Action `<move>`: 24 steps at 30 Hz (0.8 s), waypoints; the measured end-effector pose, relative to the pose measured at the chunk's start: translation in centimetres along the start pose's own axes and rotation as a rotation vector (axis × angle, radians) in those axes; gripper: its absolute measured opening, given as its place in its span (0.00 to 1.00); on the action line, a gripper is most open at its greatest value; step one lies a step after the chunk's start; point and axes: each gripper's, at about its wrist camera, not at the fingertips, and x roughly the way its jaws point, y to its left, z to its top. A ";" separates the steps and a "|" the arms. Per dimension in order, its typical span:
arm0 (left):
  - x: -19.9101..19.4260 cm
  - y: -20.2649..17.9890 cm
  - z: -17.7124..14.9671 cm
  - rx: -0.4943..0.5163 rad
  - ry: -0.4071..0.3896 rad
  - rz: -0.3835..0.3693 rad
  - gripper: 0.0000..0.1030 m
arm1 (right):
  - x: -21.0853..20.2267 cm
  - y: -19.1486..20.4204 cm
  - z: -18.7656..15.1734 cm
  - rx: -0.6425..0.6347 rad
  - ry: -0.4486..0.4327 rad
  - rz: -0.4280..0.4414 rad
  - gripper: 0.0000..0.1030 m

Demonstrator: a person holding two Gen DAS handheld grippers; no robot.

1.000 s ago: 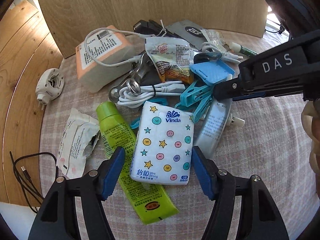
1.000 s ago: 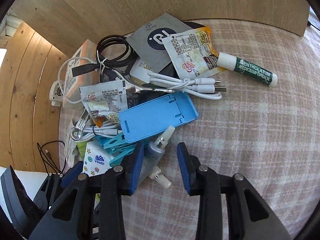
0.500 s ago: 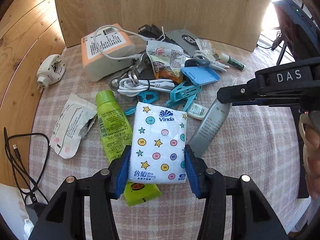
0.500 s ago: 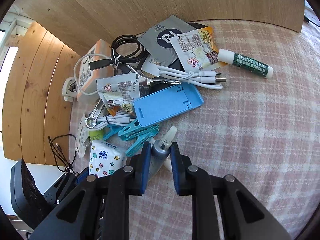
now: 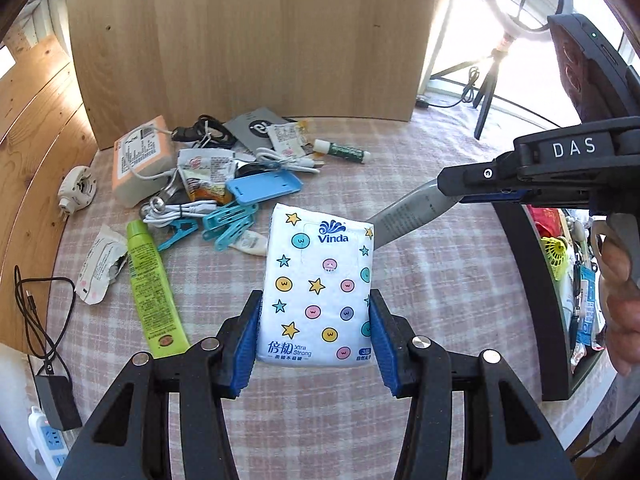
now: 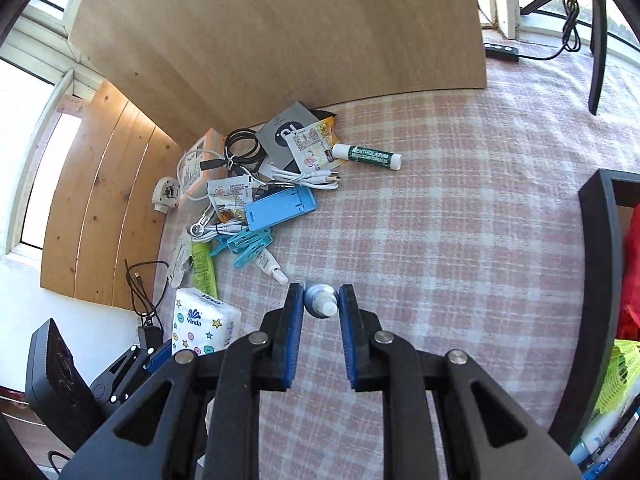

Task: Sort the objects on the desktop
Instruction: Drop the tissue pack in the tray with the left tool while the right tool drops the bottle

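Observation:
My left gripper is shut on a white Vinda tissue pack with stars and dots, held above the checked tablecloth; the pack also shows in the right wrist view. My right gripper is shut on a grey tube, cap toward the camera, lifted off the cloth; in the left wrist view the tube sticks out of the right gripper's jaws at right. A pile of small objects lies by the wooden board.
The pile holds a green tube, blue clips, a blue stand, white cables, sachets, an orange pack and a lip balm. A dark tray with items stands at right.
Both grippers have lifted up and back from the pile, the left carrying the tissue pack, the right carrying the grey tube. The pile looks smaller and farther.

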 end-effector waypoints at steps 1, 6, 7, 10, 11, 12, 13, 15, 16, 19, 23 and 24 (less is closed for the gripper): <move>-0.2 -1.4 0.3 0.012 -0.006 -0.013 0.46 | -1.2 -0.7 -0.2 0.001 -0.015 -0.003 0.17; -0.8 -9.0 1.6 0.083 -0.032 -0.093 0.46 | -7.5 -5.3 -1.3 0.016 -0.095 -0.048 0.17; -0.9 -10.5 1.8 0.098 -0.036 -0.107 0.46 | -8.6 -6.3 -1.5 0.024 -0.109 -0.060 0.17; -0.9 -15.0 2.2 0.141 -0.039 -0.151 0.46 | -12.1 -9.8 -2.2 0.044 -0.151 -0.100 0.17; -0.8 -16.4 2.3 0.152 -0.039 -0.165 0.46 | -13.2 -11.1 -2.5 0.054 -0.164 -0.113 0.17; -0.6 -17.9 2.3 0.165 -0.036 -0.178 0.46 | -14.2 -12.4 -2.7 0.065 -0.176 -0.127 0.17; -0.5 -19.2 2.3 0.177 -0.033 -0.190 0.46 | -15.1 -13.6 -2.8 0.077 -0.188 -0.143 0.17; -0.3 -21.8 2.2 0.203 -0.026 -0.210 0.46 | -16.9 -16.2 -3.1 0.100 -0.219 -0.184 0.17; -0.1 -22.9 2.2 0.214 -0.021 -0.219 0.46 | -17.7 -17.4 -3.2 0.111 -0.230 -0.199 0.17; 0.4 -26.0 2.1 0.240 -0.007 -0.243 0.46 | -19.7 -20.7 -3.4 0.145 -0.257 -0.243 0.17; 0.9 -29.2 1.9 0.266 0.009 -0.260 0.46 | -21.2 -24.0 -3.1 0.180 -0.271 -0.269 0.17; 1.0 -29.8 1.8 0.268 0.011 -0.264 0.46 | -21.4 -24.5 -2.9 0.183 -0.272 -0.272 0.17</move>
